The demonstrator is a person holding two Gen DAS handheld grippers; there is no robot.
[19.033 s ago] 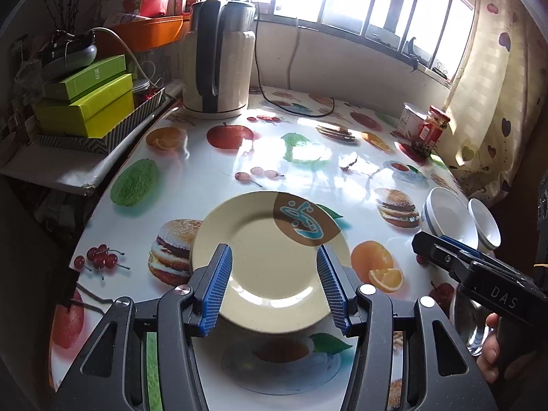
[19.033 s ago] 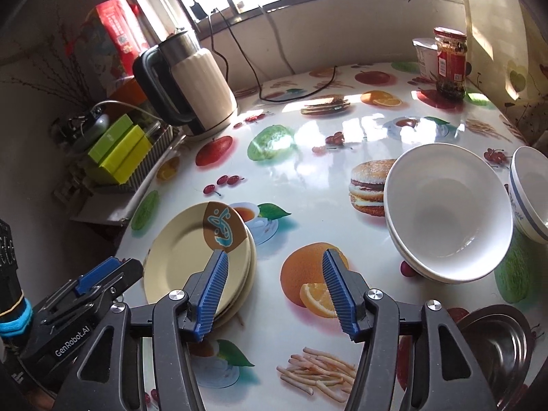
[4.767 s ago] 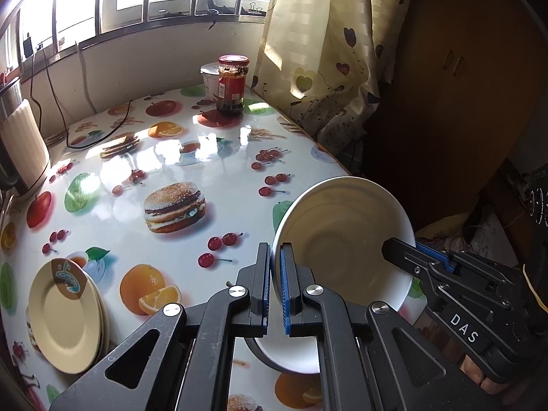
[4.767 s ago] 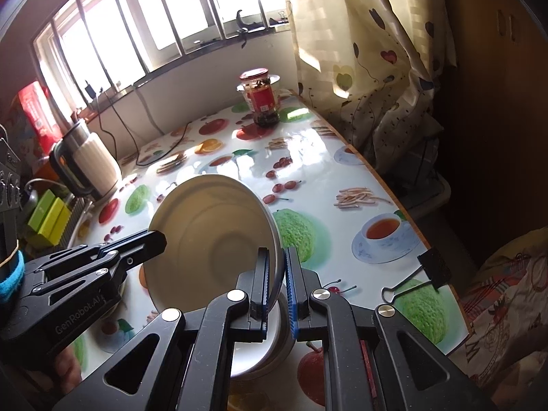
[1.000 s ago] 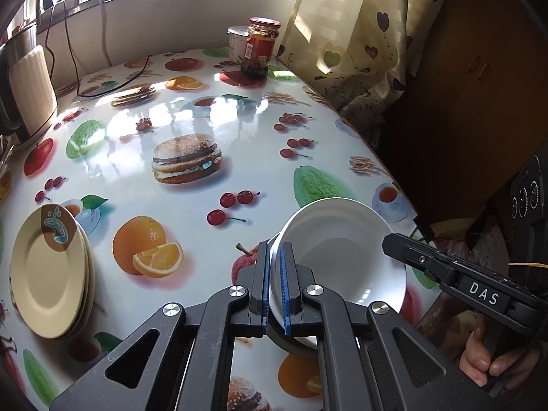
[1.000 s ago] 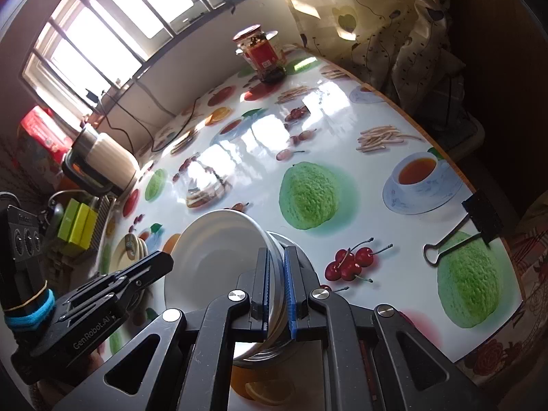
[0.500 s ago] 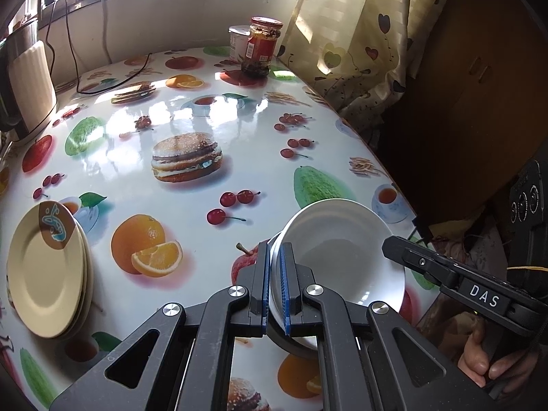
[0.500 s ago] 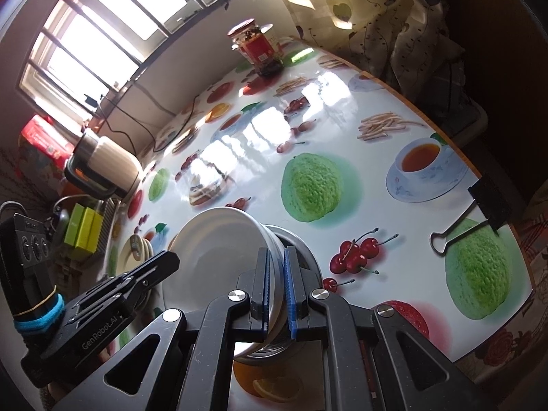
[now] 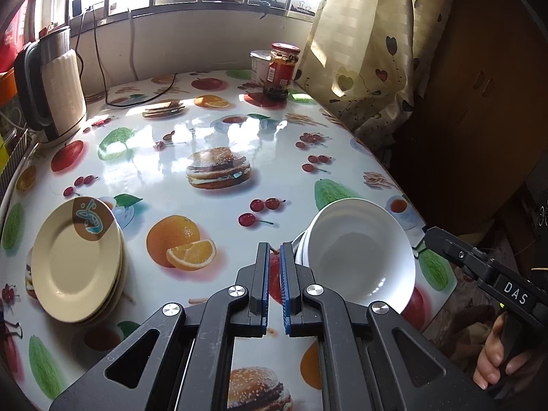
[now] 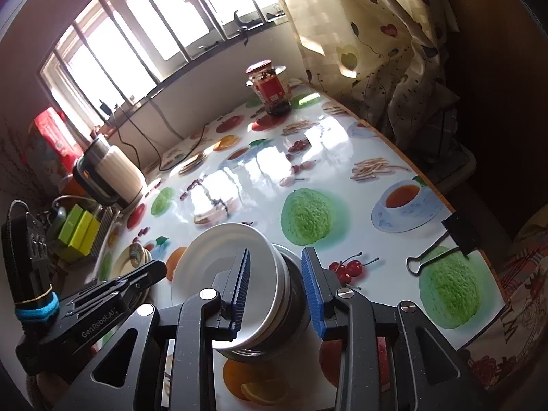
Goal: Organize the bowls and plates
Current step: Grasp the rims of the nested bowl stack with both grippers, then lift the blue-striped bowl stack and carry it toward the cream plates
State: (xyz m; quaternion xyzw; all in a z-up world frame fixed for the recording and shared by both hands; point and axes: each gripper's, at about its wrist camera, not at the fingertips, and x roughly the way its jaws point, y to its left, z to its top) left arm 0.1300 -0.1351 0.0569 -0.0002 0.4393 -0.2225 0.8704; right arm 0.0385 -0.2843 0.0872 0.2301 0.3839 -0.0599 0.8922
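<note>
The round table (image 9: 212, 126), covered in a glossy white cloth printed with fruit, burgers and cherries, carries all items. A cream curtain with heart motifs (image 9: 370, 34) hangs at its far right side, below the barred window. A cream and black electric kettle (image 9: 51, 89) stands at the far left edge, with its black cord trailing across the cloth. A stack of pale yellow round plates (image 9: 75, 260) lies at the near left. A white ceramic bowl (image 9: 359, 257) sits tilted on top of the bowl stack at the near right edge; in the right wrist view a metal bowl (image 10: 291, 308) is under it. A red-lidded glass jar (image 9: 282, 70) stands at the far side, in front of a white tub. A black binder clip (image 10: 445, 243) grips the cloth at the table's right edge.

The left gripper (image 9: 273, 267) has its blue pads together with nothing between them, just left of the white bowl and clear of it. The right gripper (image 10: 275, 270) has its jaws opening; the bowl rim stands between the pads, with neither pad pressing on it.
</note>
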